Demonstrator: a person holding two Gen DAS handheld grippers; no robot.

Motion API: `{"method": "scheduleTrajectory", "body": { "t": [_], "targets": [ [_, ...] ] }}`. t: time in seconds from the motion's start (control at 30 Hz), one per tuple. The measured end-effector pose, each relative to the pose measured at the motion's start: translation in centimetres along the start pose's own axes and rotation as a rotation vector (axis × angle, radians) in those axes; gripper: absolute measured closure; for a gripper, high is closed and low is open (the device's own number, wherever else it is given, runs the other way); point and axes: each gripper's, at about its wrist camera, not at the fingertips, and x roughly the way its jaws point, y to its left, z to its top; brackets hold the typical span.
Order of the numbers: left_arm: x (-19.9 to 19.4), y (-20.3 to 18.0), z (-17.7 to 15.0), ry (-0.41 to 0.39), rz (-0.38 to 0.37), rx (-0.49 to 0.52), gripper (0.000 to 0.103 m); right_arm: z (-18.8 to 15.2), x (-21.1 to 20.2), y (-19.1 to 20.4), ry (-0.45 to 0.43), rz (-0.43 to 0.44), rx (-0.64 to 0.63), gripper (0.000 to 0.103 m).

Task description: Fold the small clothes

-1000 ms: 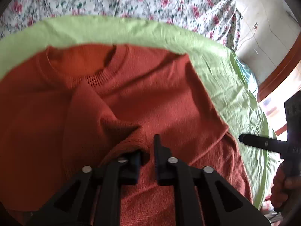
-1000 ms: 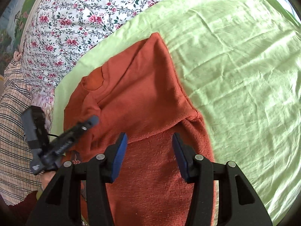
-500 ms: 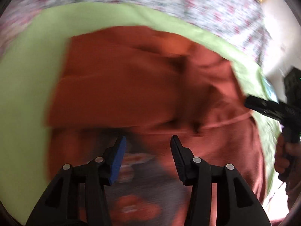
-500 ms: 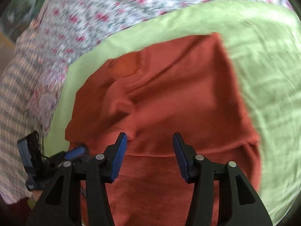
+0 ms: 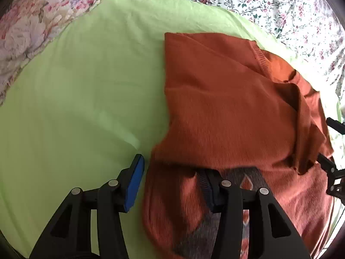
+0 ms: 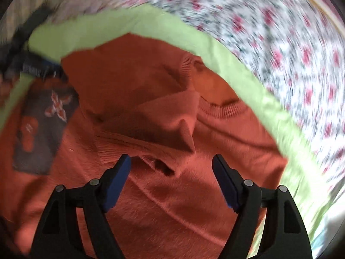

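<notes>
A small rust-orange sweater (image 5: 226, 108) lies on a light green sheet (image 5: 86, 86), with a sleeve folded across its chest and a dark patch with orange motifs (image 5: 243, 183) near its lower front. My left gripper (image 5: 170, 172) is open, straddling the sweater's left edge low down. In the right wrist view the sweater (image 6: 172, 183) fills the frame, its ribbed collar (image 6: 222, 108) up right and the folded sleeve cuff (image 6: 120, 144) just ahead. My right gripper (image 6: 171, 168) is open above the cuff. The left gripper (image 6: 32, 64) shows blurred at the upper left.
A floral bedspread (image 5: 269, 0) lies beyond the green sheet, with a paler floral cover (image 5: 25, 32) at the left. The right gripper's tips (image 5: 332, 168) show at the right edge of the left wrist view. The right wrist view is motion-blurred.
My left gripper let go of the sleeve, opened, and swung to the sweater's left edge. My right gripper swung around over the folded cuff, staying open.
</notes>
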Motion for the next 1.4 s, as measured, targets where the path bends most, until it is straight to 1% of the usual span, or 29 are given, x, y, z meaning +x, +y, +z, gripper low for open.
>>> {"method": "scheduleTrajectory", "body": {
  "t": [0.07, 0.1, 0.13, 0.17, 0.2, 0.3, 0.43, 0.53, 0.57, 0.63, 0.67, 0.73, 0.83, 0.97, 1.0, 1.03, 1.07, 1.17, 1.23, 1.3, 1.4],
  "targets": [
    [0.1, 0.4, 0.3, 0.001, 0.001, -0.028, 0.053, 0.6, 0.7, 0.7, -0.008, -0.048, -0.055, 0.025],
    [0.0, 0.4, 0.8, 0.002, -0.001, -0.042, 0.053, 0.9, 1.1, 0.8, -0.012, -0.049, -0.054, 0.031],
    [0.0, 0.6, 0.8, 0.003, -0.003, -0.053, 0.053, 1.2, 1.3, 0.5, -0.015, -0.013, -0.026, 0.058],
    [0.1, 0.5, 0.9, 0.003, -0.003, -0.054, 0.053, 1.6, 1.4, 0.1, -0.011, 0.02, 0.012, 0.074],
    [0.2, 0.3, 1.1, 0.004, -0.002, -0.051, 0.053, 1.7, 1.6, -0.7, -0.002, 0.054, 0.079, 0.089],
    [0.0, 0.4, 1.1, 0.005, 0.003, -0.038, 0.053, 1.1, 0.9, -3.9, -0.008, 0.143, 0.312, 0.097],
    [-0.1, 0.4, 1.5, 0.002, 0.0, -0.05, 0.053, -2.0, -0.2, -9.1, -0.017, 0.23, 0.662, 0.098],
    [-0.1, 0.7, 1.4, 0.004, -0.009, -0.076, 0.053, -5.6, -0.7, -12.8, -0.03, 0.281, 0.947, 0.098],
    [-0.1, 0.8, 1.3, 0.004, -0.01, -0.079, 0.054, -7.1, -0.7, -13.7, -0.035, 0.3, 1.039, 0.098],
    [0.0, 0.8, 1.2, 0.005, -0.006, -0.079, 0.055, -9.4, -0.7, -14.5, -0.026, 0.314, 1.178, 0.098],
    [-0.1, 0.8, 1.1, 0.004, -0.003, -0.079, 0.056, -10.1, -0.5, -14.4, -0.011, 0.313, 1.212, 0.098],
    [0.0, 1.0, 1.1, 0.005, -0.001, -0.084, 0.057, -11.2, 0.0, -13.9, 0.025, 0.317, 1.247, 0.098],
    [-0.2, 1.4, 1.0, 0.009, -0.015, -0.106, 0.06, -11.5, 0.4, -12.9, 0.06, 0.309, 1.25, 0.098],
    [-0.4, 3.1, 0.8, 0.012, -0.075, -0.189, 0.061, -11.2, 0.4, -12.7, 0.063, 0.306, 1.252, 0.098],
    [-0.4, 3.8, 0.7, 0.013, -0.096, -0.222, 0.061, -11.3, 0.4, -12.8, 0.07, 0.304, 1.246, 0.096],
    [-0.4, 4.3, 0.7, 0.014, -0.113, -0.247, 0.062, -11.2, 0.6, -12.7, 0.09, 0.308, 1.241, 0.095],
    [-0.4, 5.2, 0.6, 0.013, -0.142, -0.294, 0.063, -11.3, 0.8, -12.7, 0.112, 0.318, 1.247, 0.095],
    [-0.5, 6.5, 0.3, 0.016, -0.203, -0.356, 0.064, -12.1, 1.1, -12.5, 0.135, 0.33, 1.264, 0.094],
    [-0.6, 6.4, 0.3, 0.027, -0.21, -0.336, 0.064, -12.4, 1.0, -12.3, 0.141, 0.325, 1.261, 0.094],
    [-1.1, 6.0, 0.3, 0.048, -0.221, -0.281, 0.065, -12.8, 0.5, -12.4, 0.144, 0.309, 1.251, 0.094],
    [-2.1, 5.5, 0.1, 0.081, -0.272, -0.203, 0.063, -13.1, -0.4, -13.0, 0.132, 0.283, 1.233, 0.094]
  ]
}}
